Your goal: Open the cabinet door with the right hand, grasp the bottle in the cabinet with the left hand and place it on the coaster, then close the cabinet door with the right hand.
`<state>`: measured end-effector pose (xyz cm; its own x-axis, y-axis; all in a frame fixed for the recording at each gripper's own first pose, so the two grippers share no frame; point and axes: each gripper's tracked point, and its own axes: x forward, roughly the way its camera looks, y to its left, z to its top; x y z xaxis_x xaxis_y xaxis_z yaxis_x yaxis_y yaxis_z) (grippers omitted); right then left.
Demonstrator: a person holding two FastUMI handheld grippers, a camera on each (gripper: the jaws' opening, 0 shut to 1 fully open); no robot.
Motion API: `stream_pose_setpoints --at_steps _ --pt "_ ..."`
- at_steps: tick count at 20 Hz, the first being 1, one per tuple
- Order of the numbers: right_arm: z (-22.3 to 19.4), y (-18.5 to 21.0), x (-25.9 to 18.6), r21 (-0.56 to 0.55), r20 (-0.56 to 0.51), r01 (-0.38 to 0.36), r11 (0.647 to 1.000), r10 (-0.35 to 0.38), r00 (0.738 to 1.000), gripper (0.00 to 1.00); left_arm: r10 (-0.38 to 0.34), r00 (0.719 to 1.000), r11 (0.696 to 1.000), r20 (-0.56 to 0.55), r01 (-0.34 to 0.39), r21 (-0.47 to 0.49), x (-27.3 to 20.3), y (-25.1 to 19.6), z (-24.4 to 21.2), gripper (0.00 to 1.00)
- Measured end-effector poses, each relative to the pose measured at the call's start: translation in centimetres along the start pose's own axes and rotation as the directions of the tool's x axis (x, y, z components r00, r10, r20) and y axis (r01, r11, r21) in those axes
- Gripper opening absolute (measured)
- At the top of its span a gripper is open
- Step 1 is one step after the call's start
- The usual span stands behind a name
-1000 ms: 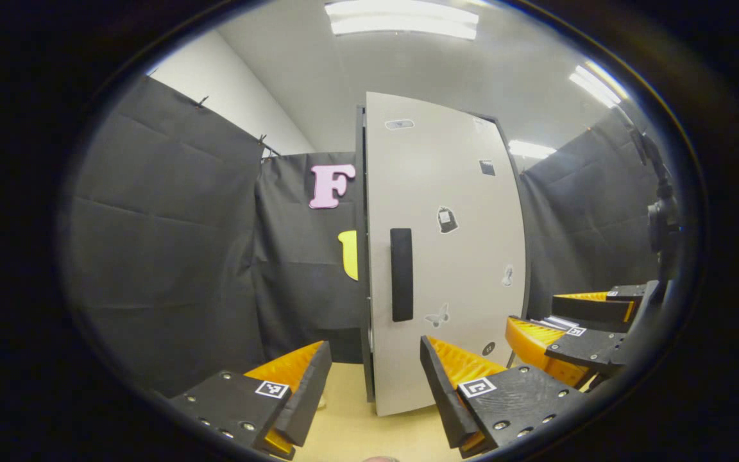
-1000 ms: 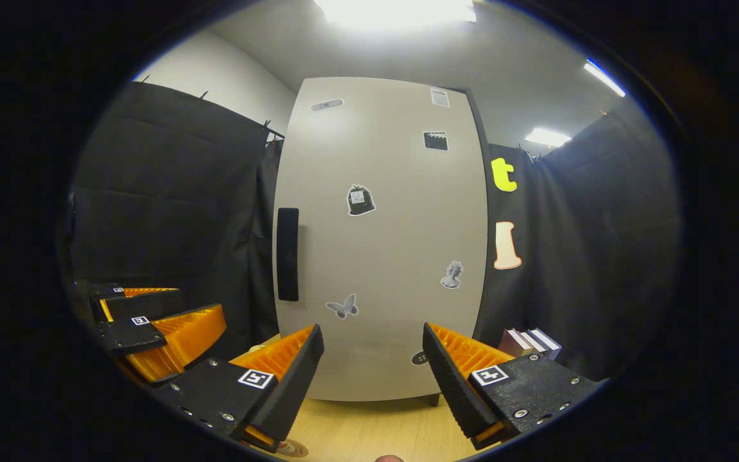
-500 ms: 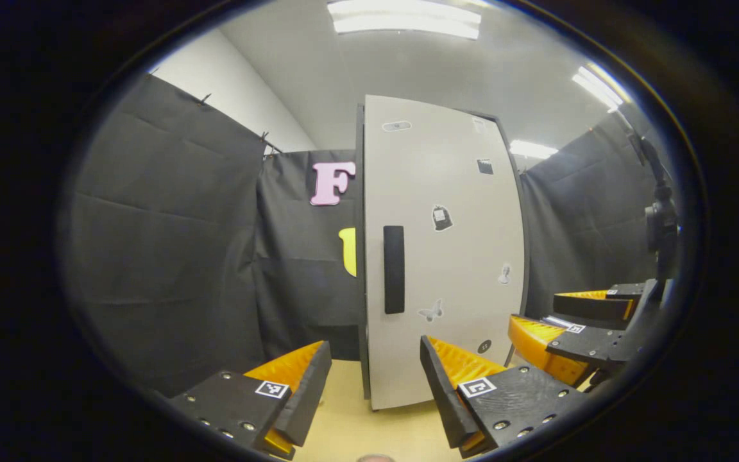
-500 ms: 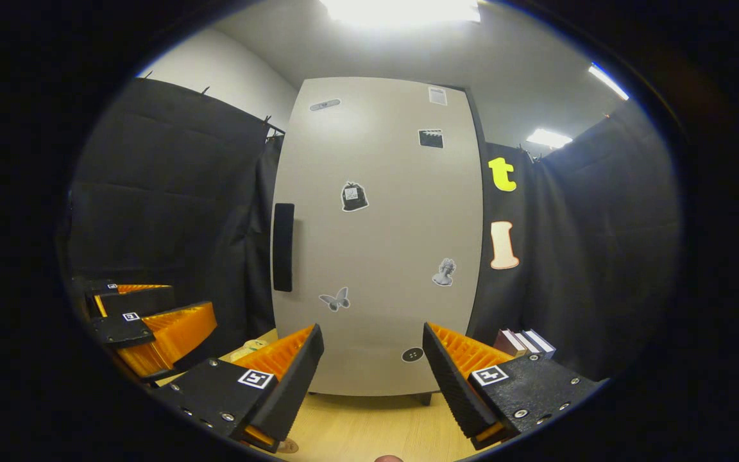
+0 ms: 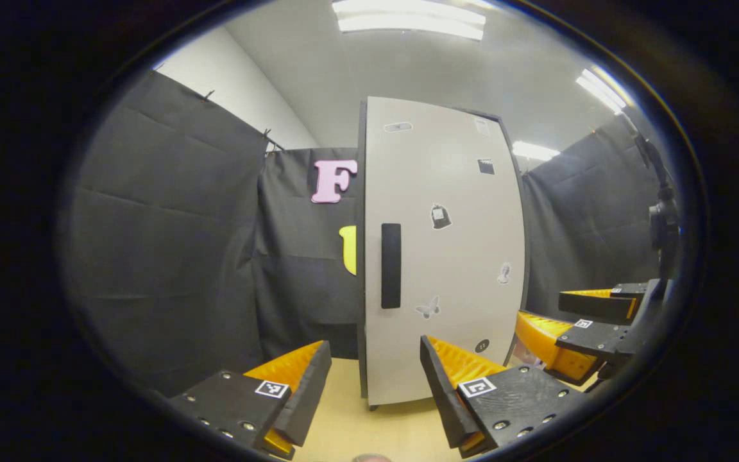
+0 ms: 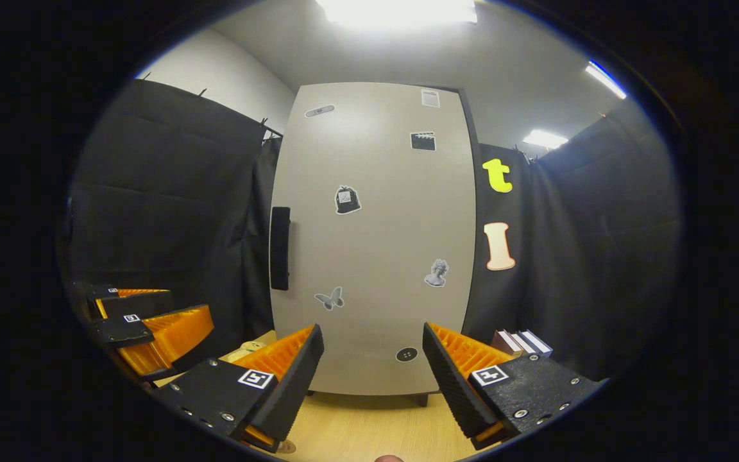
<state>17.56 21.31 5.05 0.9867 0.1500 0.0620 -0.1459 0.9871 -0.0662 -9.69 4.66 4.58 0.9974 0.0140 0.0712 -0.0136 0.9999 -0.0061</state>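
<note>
Both hand-held grippers, the right point(image 6: 373, 372) and the left point(image 5: 376, 385), hover wide apart and empty before the closed cabinet door point(image 6: 376, 237), bottle unseen behind it, where the right should hook the black handle point(image 6: 280, 248) squarely before pulling outward.

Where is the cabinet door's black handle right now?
In the right gripper view the handle sits upright at the closed door's left edge, above the open right tongs, beside the butterfly sticker.
</note>
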Motion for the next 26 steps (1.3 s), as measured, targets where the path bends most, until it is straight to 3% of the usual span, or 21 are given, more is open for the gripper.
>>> stream_pose_setpoints --at_steps 3,4,5,7,8,10,23,24,26 --pt "0.3 -0.46 0.05 0.005 0.008 0.008 1.0 -0.008 1.0 0.96 -0.019 1.0 1.0 0.008 0.019 0.01 0.01 -0.87 0.64 0.8" --pt "0.38 -0.51 0.03 0.004 0.011 0.01 1.0 -0.01 1.0 0.96 -0.025 1.0 1.0 0.01 0.025 0.013 -0.05 -1.07 0.77 0.85" --pt "0.52 -0.58 0.03 0.001 0.015 0.013 1.0 -0.013 1.0 0.96 -0.029 0.999 0.999 0.015 0.028 0.015 -0.06 -1.18 0.89 0.8" --pt "0.65 -0.69 0.11 0.003 0.02 0.013 1.0 -0.013 1.0 0.96 -0.033 0.999 0.999 0.012 0.032 0.021 -0.06 -1.23 0.7 0.85" --pt "0.73 -0.77 -0.04 0.001 0.02 0.015 1.0 -0.015 1.0 0.96 -0.036 0.999 0.999 0.014 0.035 0.021 -0.08 -1.24 0.71 0.8" --pt "0.74 -0.81 -0.05 0.003 0.022 0.017 1.0 -0.017 1.0 0.96 -0.035 0.999 0.999 0.014 0.035 0.019 -0.06 -1.11 0.79 0.8" --pt "0.24 -0.81 -0.33 0.005 -0.007 0.018 1.0 -0.018 1.0 0.96 -0.04 0.999 0.999 0.003 0.04 0.023 0.05 -0.94 0.44 0.8" --pt "0.26 -0.7 -0.23 0.011 -0.004 0.017 1.0 -0.017 1.0 0.96 -0.04 0.999 0.999 0.006 0.04 0.027 0.05 -0.9 0.51 0.85" --pt "0.24 -0.75 -0.1 0.007 0.001 0.016 1.0 -0.016 1.0 0.96 -0.04 0.999 0.999 0.015 0.039 0.03 0.06 -0.85 0.65 0.84"
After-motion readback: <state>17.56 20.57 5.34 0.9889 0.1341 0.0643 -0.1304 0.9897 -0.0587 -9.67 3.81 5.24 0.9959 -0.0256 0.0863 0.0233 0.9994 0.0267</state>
